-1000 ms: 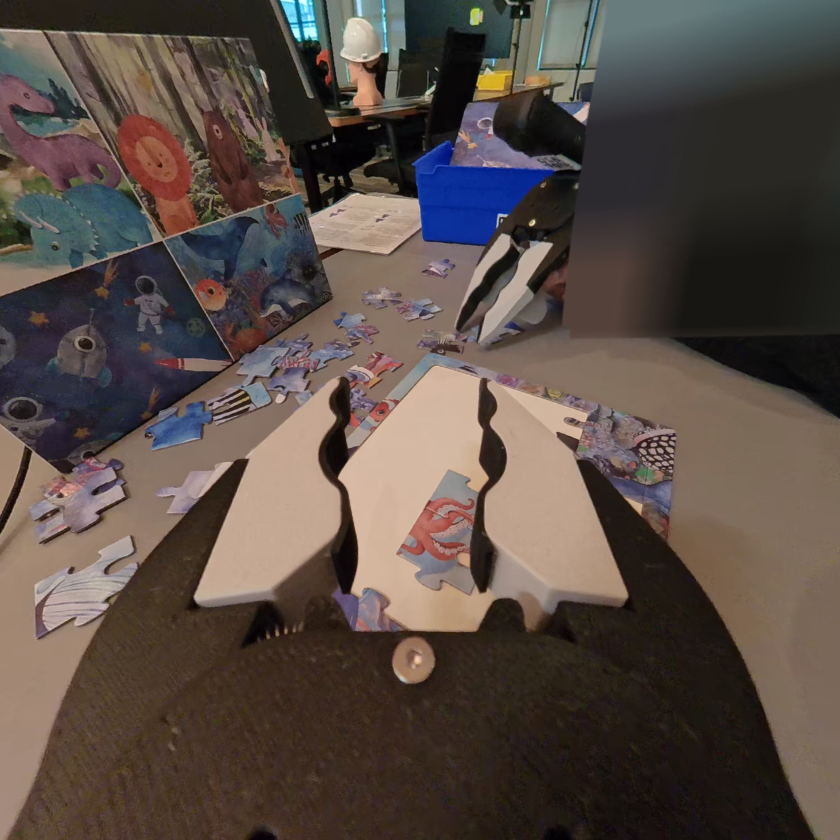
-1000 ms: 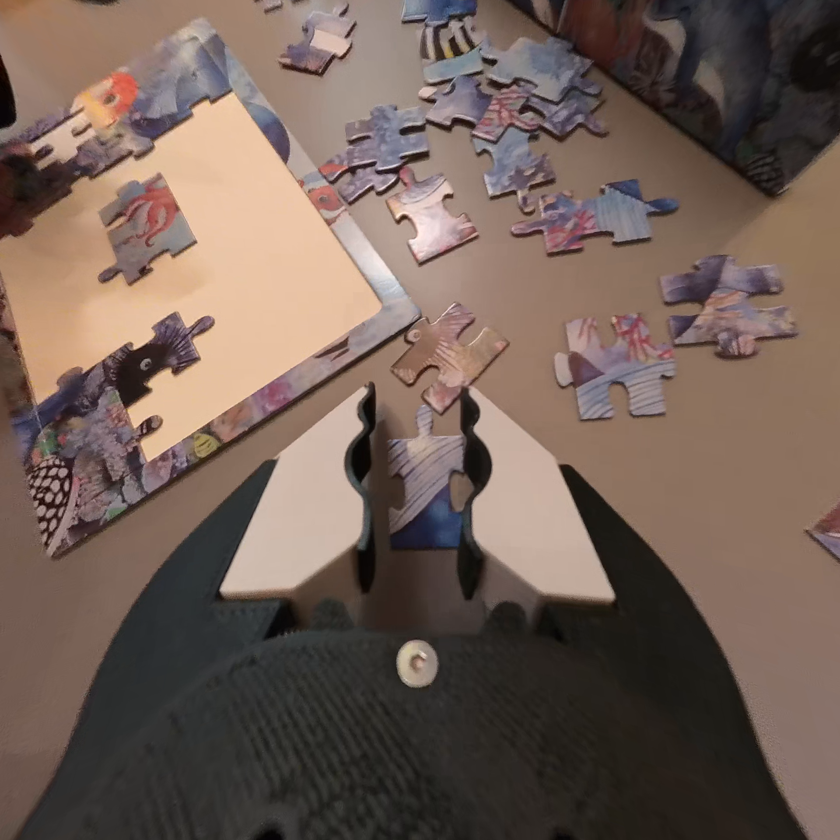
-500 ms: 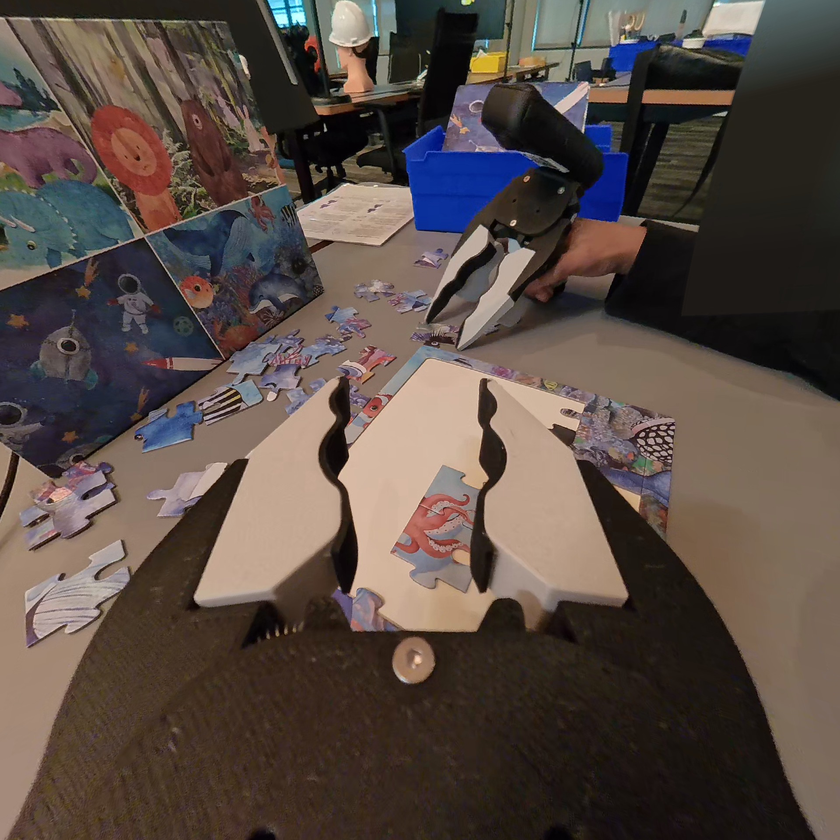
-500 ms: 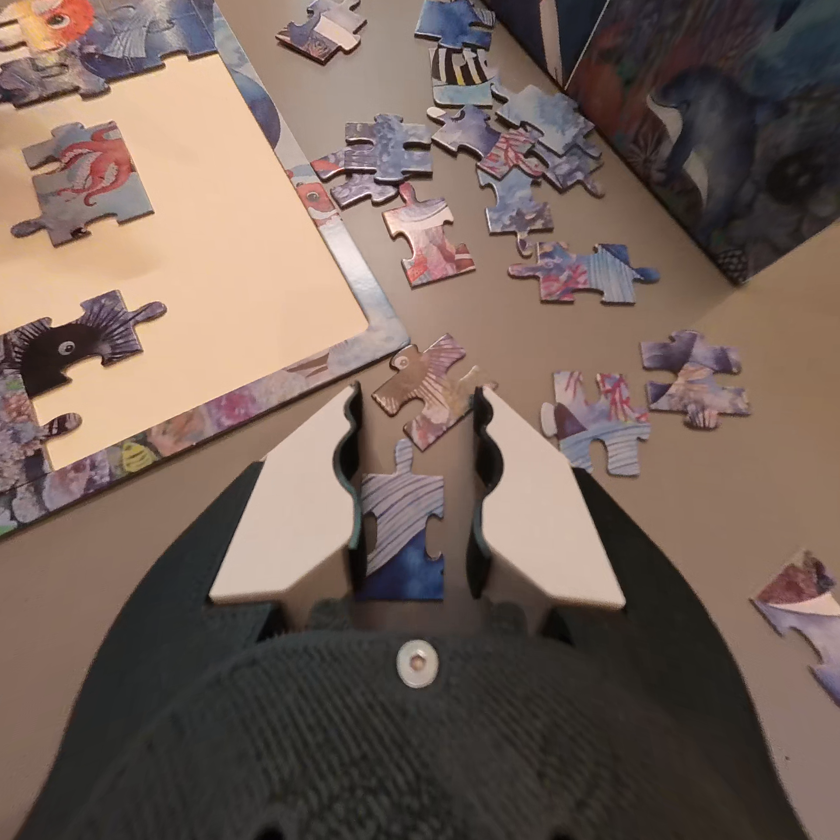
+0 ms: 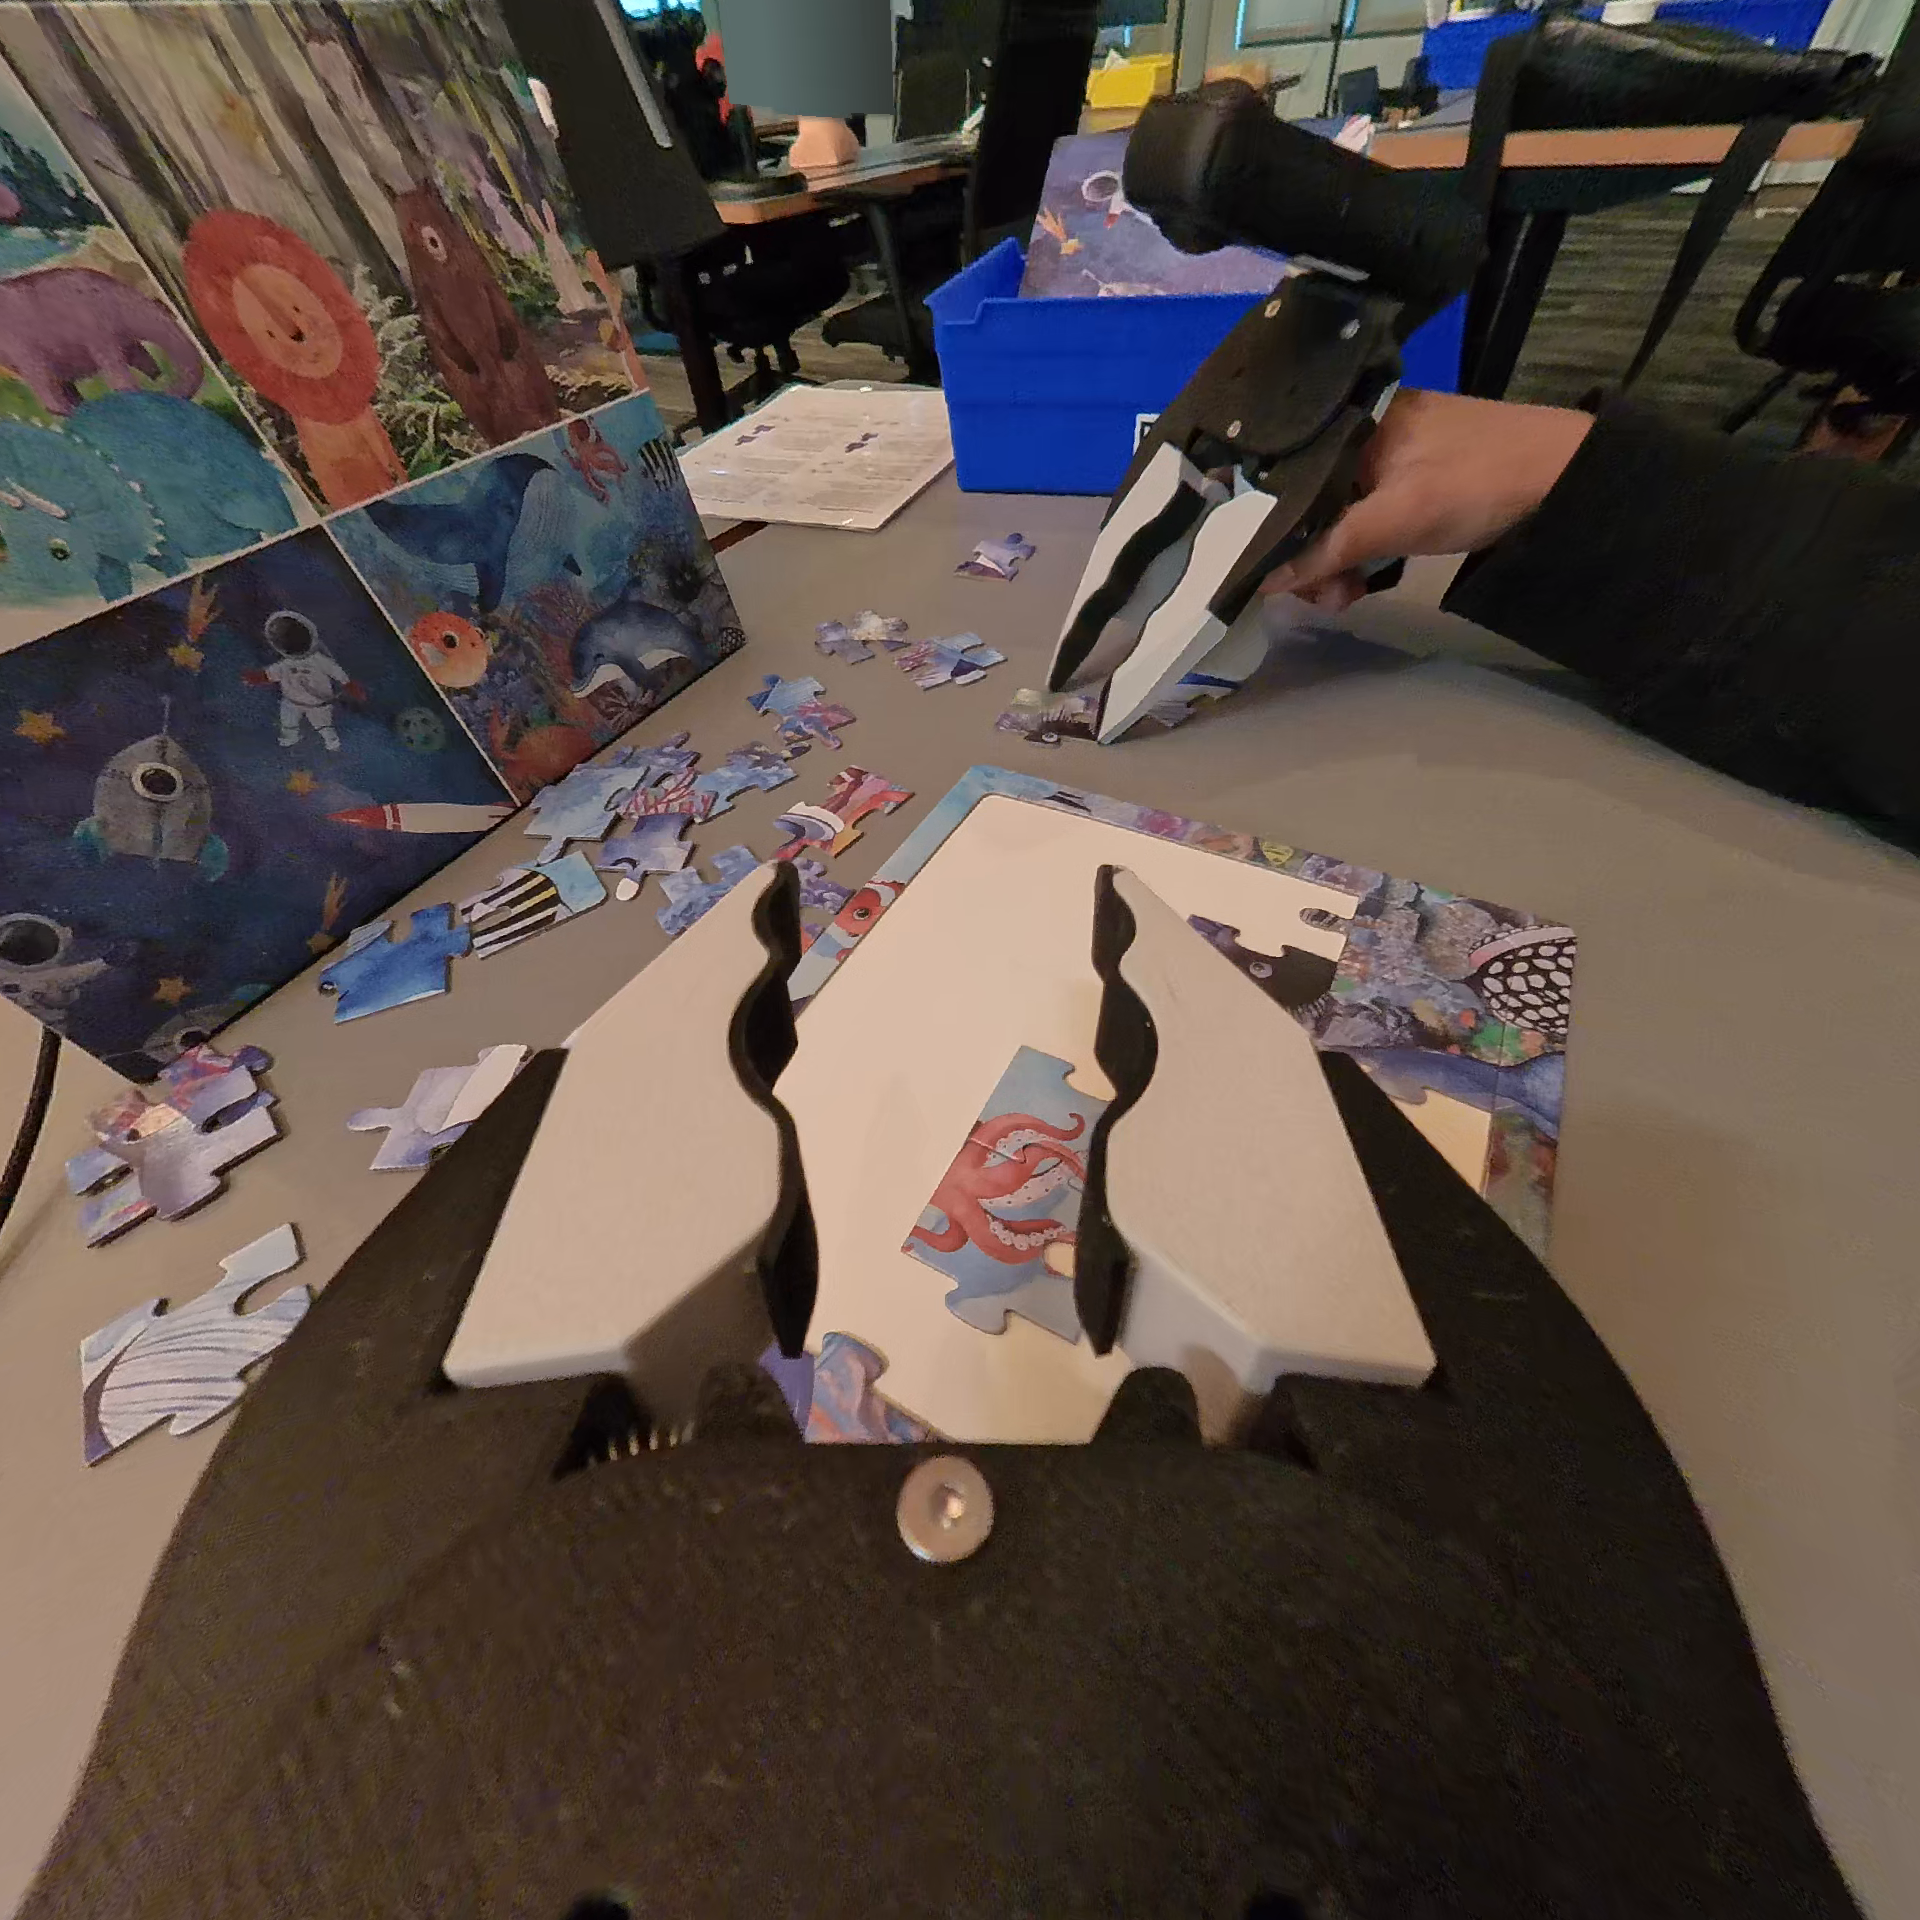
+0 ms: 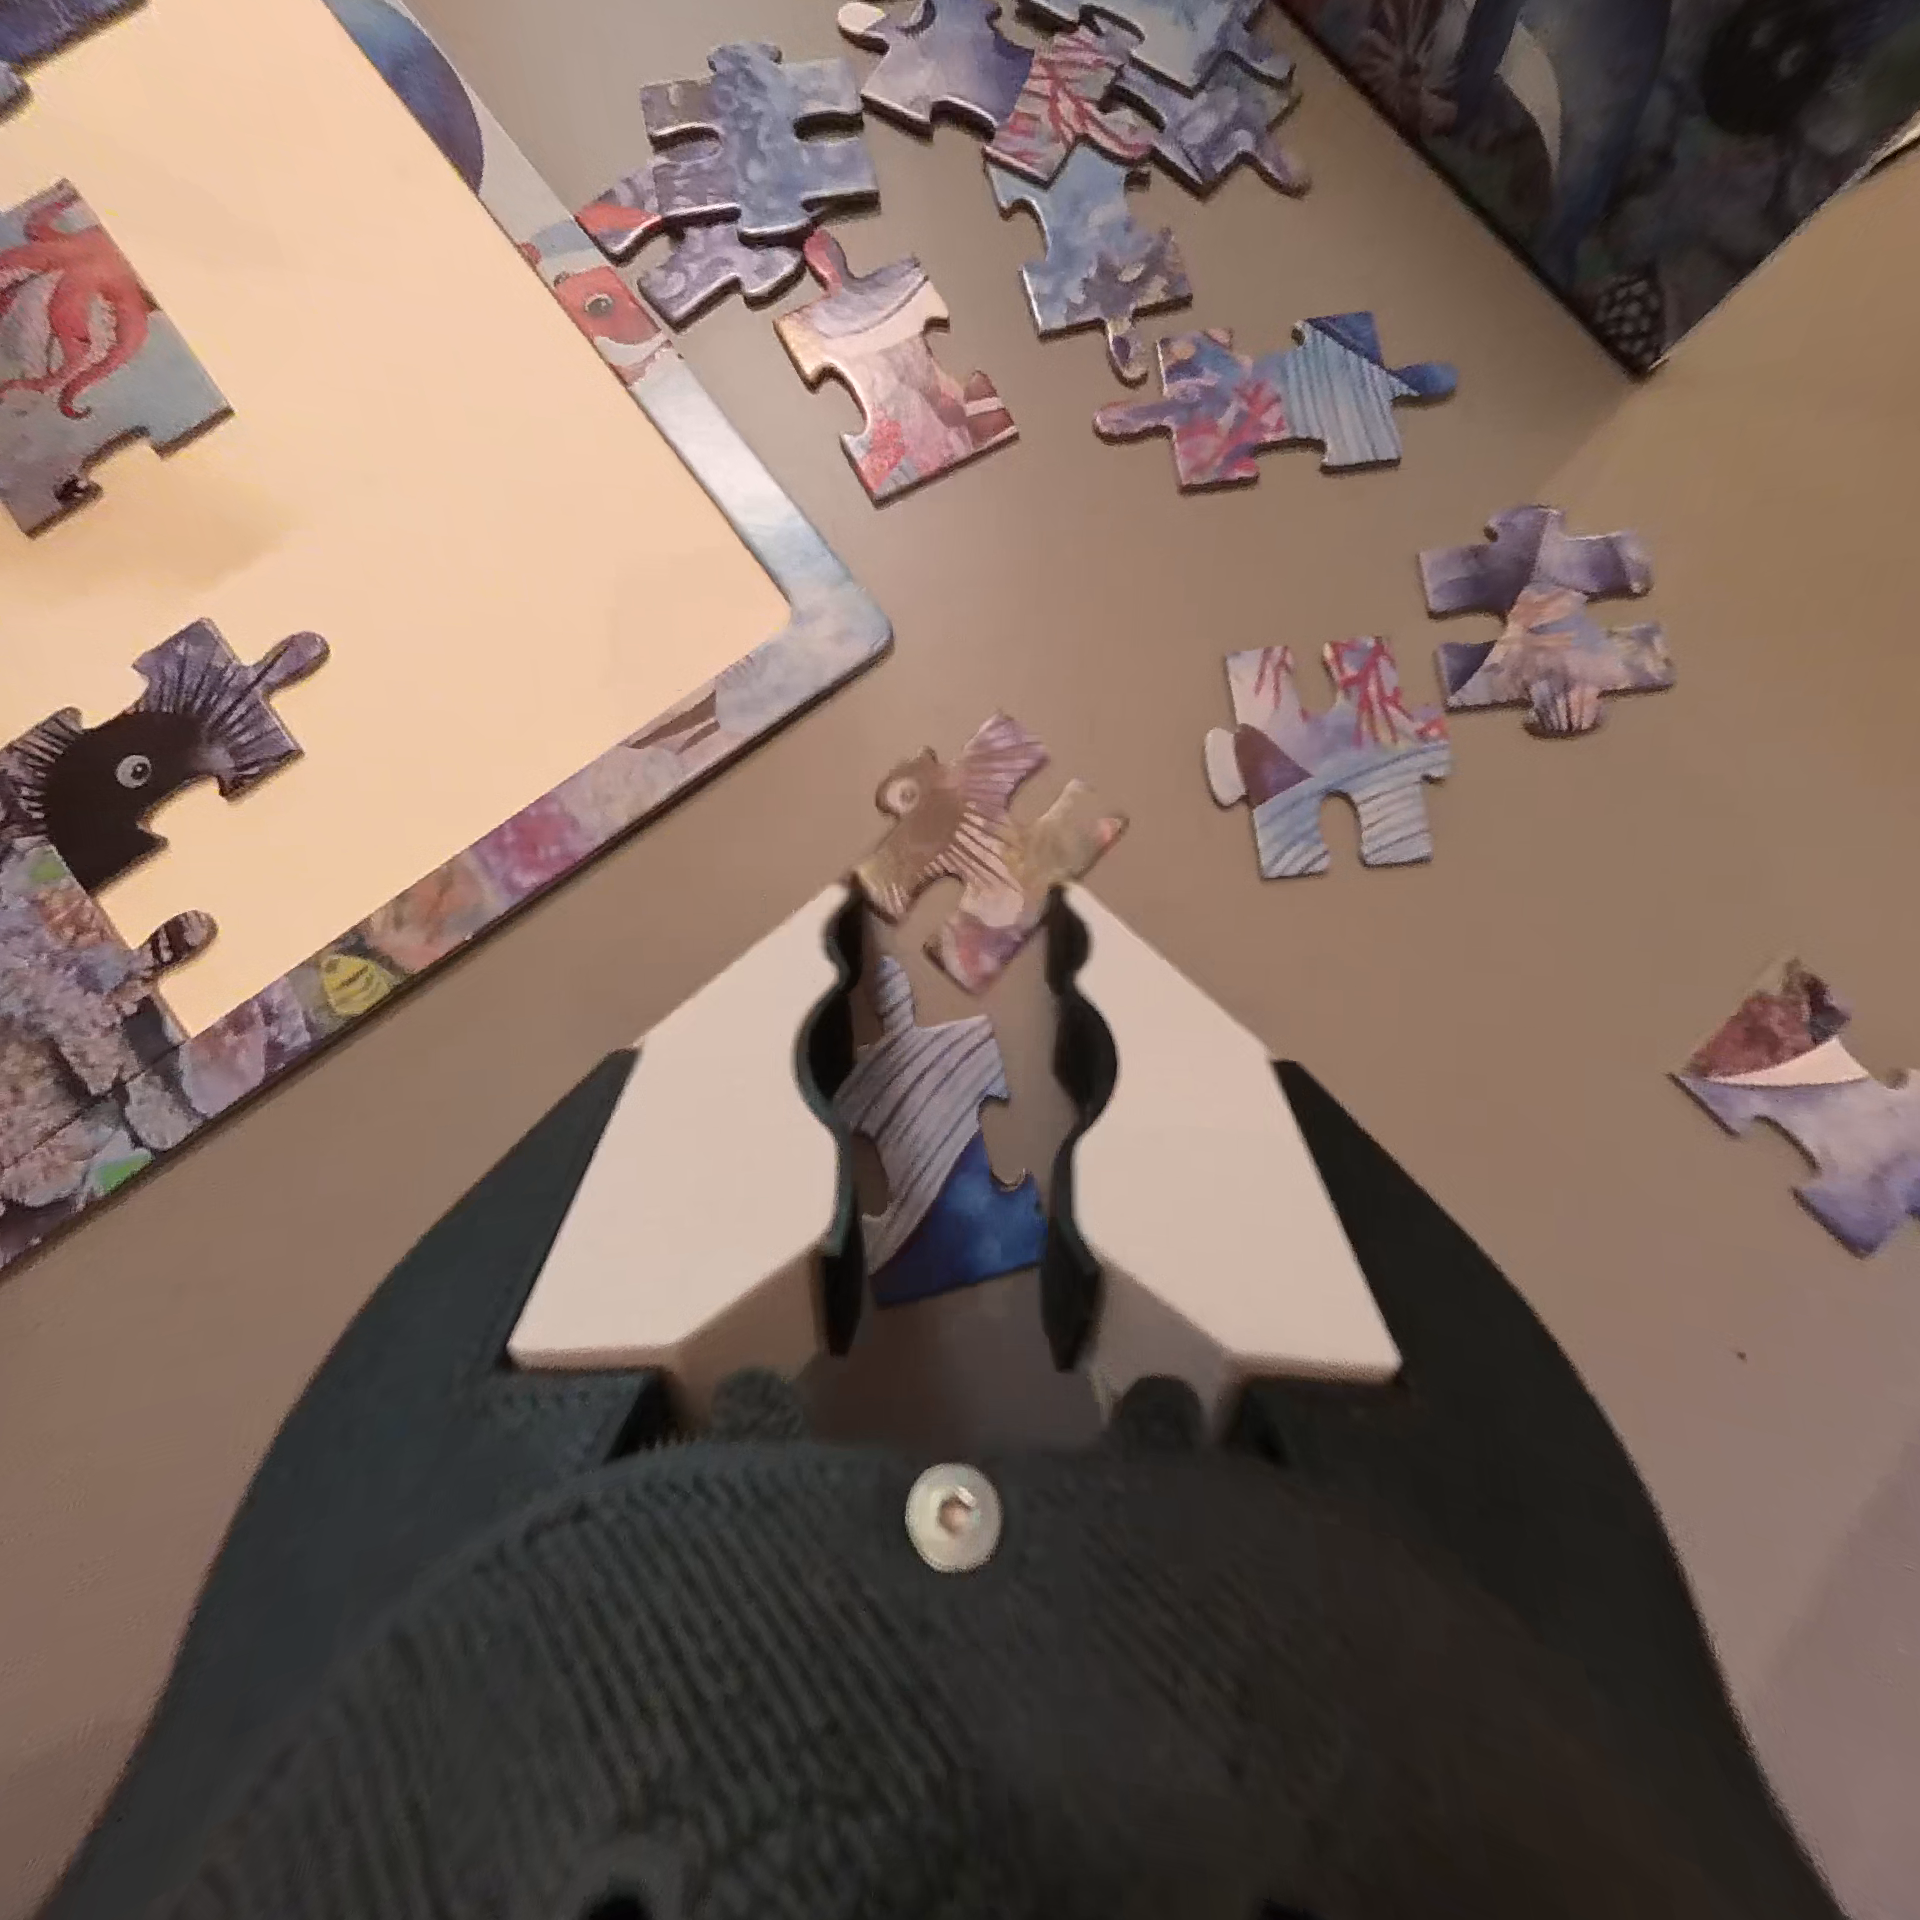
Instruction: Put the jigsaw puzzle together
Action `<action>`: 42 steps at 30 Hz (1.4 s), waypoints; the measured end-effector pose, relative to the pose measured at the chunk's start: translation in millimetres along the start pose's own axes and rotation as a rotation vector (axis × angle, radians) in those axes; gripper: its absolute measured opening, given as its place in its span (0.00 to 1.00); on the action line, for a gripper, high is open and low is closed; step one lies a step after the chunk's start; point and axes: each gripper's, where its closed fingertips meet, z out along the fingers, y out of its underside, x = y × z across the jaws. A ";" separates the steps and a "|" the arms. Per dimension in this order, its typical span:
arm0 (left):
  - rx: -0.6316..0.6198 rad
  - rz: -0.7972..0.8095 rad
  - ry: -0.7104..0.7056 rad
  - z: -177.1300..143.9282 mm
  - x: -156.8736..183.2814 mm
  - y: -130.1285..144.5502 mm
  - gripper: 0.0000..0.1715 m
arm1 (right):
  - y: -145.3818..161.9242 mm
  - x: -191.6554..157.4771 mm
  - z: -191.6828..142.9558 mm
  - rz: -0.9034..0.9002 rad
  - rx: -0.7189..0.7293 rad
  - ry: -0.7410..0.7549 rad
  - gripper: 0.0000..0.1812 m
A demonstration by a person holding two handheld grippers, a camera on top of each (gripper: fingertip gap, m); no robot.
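- Striped blue-and-white puzzle piece [image 6: 925, 1122]: it lies in the gap of your right gripper [image 6: 954, 904], long axis running along the fingers, knob end toward the tips and dark blue end toward the palm. It leans against the left finger [image 6: 717, 1132]; a gap shows on the other side, and whether it is pinched cannot be told.
- Fish piece [image 6: 987, 842]: it lies flat on the grey table [image 6: 1143, 582], just past your right fingertips, partly between them.
- Puzzle tray [image 6: 821, 613]: its corner lies up and left of the right gripper, apart from it. A joined cluster with a black fish [image 6: 114, 779] fills its near-left part.
- Loose pieces [image 6: 1340, 758]: these lie scattered to the right and ahead, with more near the picture box [image 5: 343, 582].
- Left gripper [image 5: 940, 894]: your fingers are spread wide and empty, hanging over the tray. The octopus piece [image 5: 1013, 1184] lies on the bare board between them, beside the right finger.
- Blue bin [image 5: 1039, 384]: it stands at the far table edge.
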 end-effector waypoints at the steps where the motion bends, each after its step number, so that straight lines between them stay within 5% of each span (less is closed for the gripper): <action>1: -0.003 0.003 -0.002 0.2 -0.3 0.5 0.32 | -0.3 -0.8 -0.7 -0.006 -0.007 0.002 0.09; 11: -0.008 -0.008 -0.001 0.5 -1.2 1.8 0.32 | -1.7 2.1 0.2 0.083 0.037 -0.040 0.21; 17: -0.010 -0.005 -0.004 0.7 -1.6 2.1 0.32 | 5.1 -51.5 -10.5 0.101 -0.020 -0.395 0.10; 23: -0.006 -0.008 0.002 0.6 -0.3 1.4 0.32 | -11.2 -10.2 -8.3 0.016 0.132 -0.160 0.31; 28: -0.007 -0.003 0.001 0.7 0.2 1.5 0.32 | -11.2 -17.0 8.1 -0.064 0.110 -0.134 0.34; 42: -0.014 0.004 -0.003 1.6 -0.1 2.8 0.32 | -10.0 -16.5 9.1 -0.064 0.024 -0.055 0.16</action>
